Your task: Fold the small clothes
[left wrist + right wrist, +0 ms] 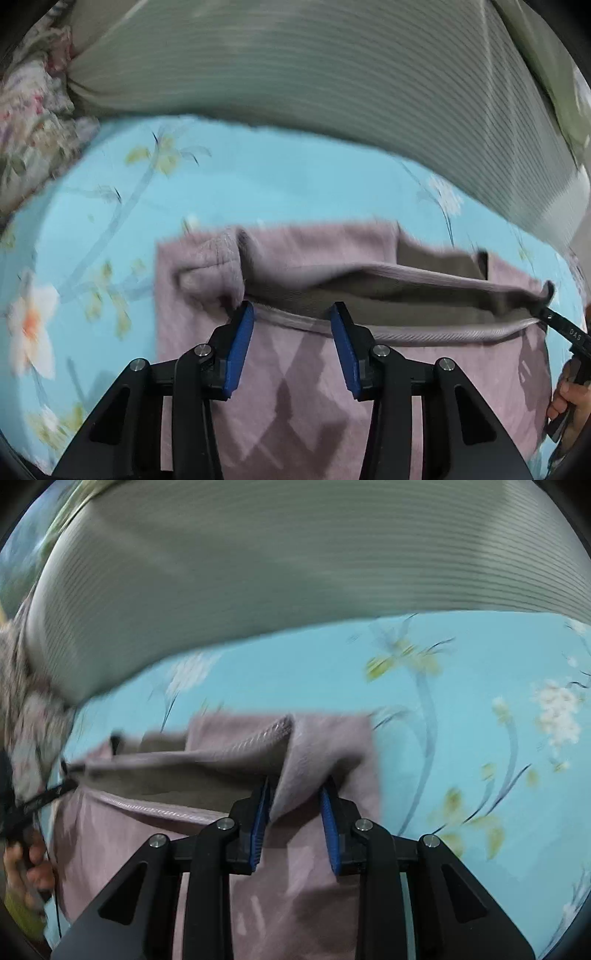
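Garment [332,387]: small mauve knit piece, lying flat on the blue floral bed sheet [258,192], mid-fold. Its ribbed hem [424,332] runs side to side just past the fingertips, with a darker inner layer showing behind it, so the near layer is partly turned over or lifted.

Left hand-held gripper [291,321]: jaws part open, hem edge running between the blue pads w/ no visible pinch; reads as not holding. Right hand-held gripper [295,797]: jaws narrower, a fold of cloth hanging between the pads, touching the left pad at least; can't tell if it's truly clamped, looks loose.

Handling, judged: light, soft, floppy, no stiffness, so it'll sag and drag wherever it isn't supported. Knit has some grip, not slippery, not fragile. Best hold is the ribbed hem, near each outer corner, since it's thicker and won't slide out of the pads; both sides should lift together or the fold skews.

Edges & room: garment's left and right edges both sit on open sheet w/ clear blue showing beyond them. Far side is tighter: a grey-green striped blanket [295,572] bulges near the garment's far edge, and a floral quilt [33,122] crowds the left corner in the left view. Room for moving is mostly sideways and toward the person.
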The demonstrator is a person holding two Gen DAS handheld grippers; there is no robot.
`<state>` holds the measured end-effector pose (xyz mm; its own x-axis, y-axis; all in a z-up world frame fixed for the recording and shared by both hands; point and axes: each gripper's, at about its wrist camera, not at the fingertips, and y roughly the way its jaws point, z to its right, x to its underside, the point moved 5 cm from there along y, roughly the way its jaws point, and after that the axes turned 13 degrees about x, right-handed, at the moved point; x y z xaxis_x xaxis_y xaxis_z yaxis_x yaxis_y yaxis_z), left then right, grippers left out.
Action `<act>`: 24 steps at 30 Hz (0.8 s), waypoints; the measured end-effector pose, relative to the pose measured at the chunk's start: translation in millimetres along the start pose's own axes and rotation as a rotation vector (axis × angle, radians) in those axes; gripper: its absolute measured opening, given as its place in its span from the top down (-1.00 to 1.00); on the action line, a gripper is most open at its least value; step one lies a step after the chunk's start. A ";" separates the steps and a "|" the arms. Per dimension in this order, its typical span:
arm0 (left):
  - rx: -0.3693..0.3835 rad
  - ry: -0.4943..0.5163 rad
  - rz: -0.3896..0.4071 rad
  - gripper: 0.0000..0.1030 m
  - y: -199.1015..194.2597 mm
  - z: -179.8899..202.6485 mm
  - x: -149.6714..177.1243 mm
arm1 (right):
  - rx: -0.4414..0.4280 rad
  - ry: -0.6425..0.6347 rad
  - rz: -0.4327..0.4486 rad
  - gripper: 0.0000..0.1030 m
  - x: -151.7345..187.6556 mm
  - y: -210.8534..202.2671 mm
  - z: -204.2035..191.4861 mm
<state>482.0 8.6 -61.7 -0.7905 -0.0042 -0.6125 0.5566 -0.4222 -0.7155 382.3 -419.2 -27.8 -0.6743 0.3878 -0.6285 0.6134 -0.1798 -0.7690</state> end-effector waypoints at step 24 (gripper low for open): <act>0.150 -0.313 0.070 -0.21 -150.3 16.6 222.9 | -0.226 0.097 -0.058 0.39 175.6 -123.1 -7.1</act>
<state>217.9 56.1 -85.1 -0.8045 -0.3054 -0.5094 0.5870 -0.5395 -0.6036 191.3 -322.6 -42.6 -0.6749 0.4782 -0.5619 0.6588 0.0477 -0.7508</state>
